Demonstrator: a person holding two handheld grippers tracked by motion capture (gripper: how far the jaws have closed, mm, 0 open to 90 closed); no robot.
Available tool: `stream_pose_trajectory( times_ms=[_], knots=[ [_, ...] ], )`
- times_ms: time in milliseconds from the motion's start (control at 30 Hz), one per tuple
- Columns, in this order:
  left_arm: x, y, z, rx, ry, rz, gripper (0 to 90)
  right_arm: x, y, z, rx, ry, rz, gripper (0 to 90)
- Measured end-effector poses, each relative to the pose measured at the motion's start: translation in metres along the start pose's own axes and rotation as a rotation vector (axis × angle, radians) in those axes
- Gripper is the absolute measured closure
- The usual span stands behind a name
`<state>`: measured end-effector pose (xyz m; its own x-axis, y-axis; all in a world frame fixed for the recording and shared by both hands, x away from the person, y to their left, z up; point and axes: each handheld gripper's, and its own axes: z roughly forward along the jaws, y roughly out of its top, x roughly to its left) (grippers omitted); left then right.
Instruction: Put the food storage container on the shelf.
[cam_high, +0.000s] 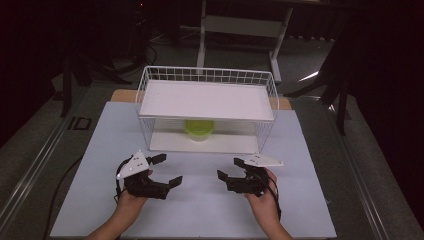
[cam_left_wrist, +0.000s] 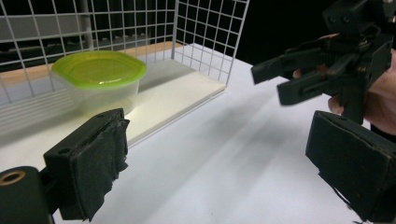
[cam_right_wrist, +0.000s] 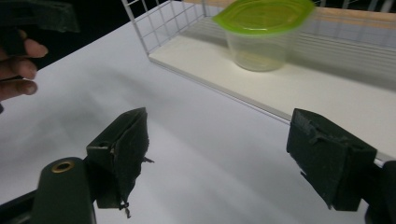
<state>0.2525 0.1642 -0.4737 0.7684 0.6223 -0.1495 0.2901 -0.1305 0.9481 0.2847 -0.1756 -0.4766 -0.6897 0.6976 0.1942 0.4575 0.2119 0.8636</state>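
Reaching for the lidded container (cam_high: 199, 129) is judged the step in hand. The container, clear with a green lid, stands on the lower shelf (cam_high: 165, 142) of the white wire rack (cam_high: 145, 95), under the upper shelf (cam_high: 205, 100), at twelve o'clock from both hands. The left gripper (cam_high: 167, 171) hovers over the tabletop (cam_high: 100, 150) at about seven o'clock from the container, jaws apart and empty. The right gripper (cam_high: 230, 169) hovers at about five o'clock from it, jaws likewise spread wide with nothing between them. In the left gripper view the container (cam_left_wrist: 97, 81) lies toward eleven o'clock beyond the near pad; in the right gripper view it (cam_right_wrist: 261, 35) sits at twelve o'clock, nearly centred between the pads. The right gripper therefore seems better aligned. A good approach would enter low and level through the rack's open front, keeping clear of the upper shelf, and close on the wall below the lid rim, since the smooth tapered wall may slip.
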Motion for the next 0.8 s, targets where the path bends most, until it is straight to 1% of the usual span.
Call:
stream_pose_trajectory(
  times_ms=[133,200,300,333,400,467,500,600,800],
  knots=[
    [0.001,-0.003,-0.008,0.014,0.002,0.004,6.5,-0.006,-0.003,-0.012,-0.014,0.000,0.007,20.5],
    [0.002,-0.005,-0.012,0.014,0.003,0.002,6.5,-0.008,-0.004,-0.018,-0.023,0.011,0.012,20.4],
    [0.004,-0.009,-0.018,0.002,0.017,-0.013,6.5,-0.010,-0.005,-0.026,-0.036,0.006,0.024,20.3],
    [0.004,-0.009,-0.018,0.002,0.017,-0.013,6.5,-0.010,-0.005,-0.026,-0.036,0.006,0.024,20.3],
    [0.007,-0.013,-0.023,0.009,0.019,-0.029,6.5,-0.010,-0.006,-0.033,-0.041,-0.001,0.026,20.3],
    [0.008,-0.015,-0.027,0.014,0.024,-0.031,6.5,-0.009,-0.007,-0.037,-0.042,-0.009,0.023,20.3],
    [0.009,-0.016,-0.029,0.014,0.023,-0.037,6.5,-0.009,-0.008,-0.039,-0.039,-0.011,0.015,20.3],
    [0.011,-0.019,-0.036,0.014,0.036,-0.033,6.5,-0.008,-0.011,-0.045,-0.014,-0.016,-0.005,20.3],
    [0.014,-0.028,-0.049,0.015,0.056,-0.047,6.5,-0.006,-0.022,-0.057,0.005,-0.020,-0.014,19.7]
  ],
)
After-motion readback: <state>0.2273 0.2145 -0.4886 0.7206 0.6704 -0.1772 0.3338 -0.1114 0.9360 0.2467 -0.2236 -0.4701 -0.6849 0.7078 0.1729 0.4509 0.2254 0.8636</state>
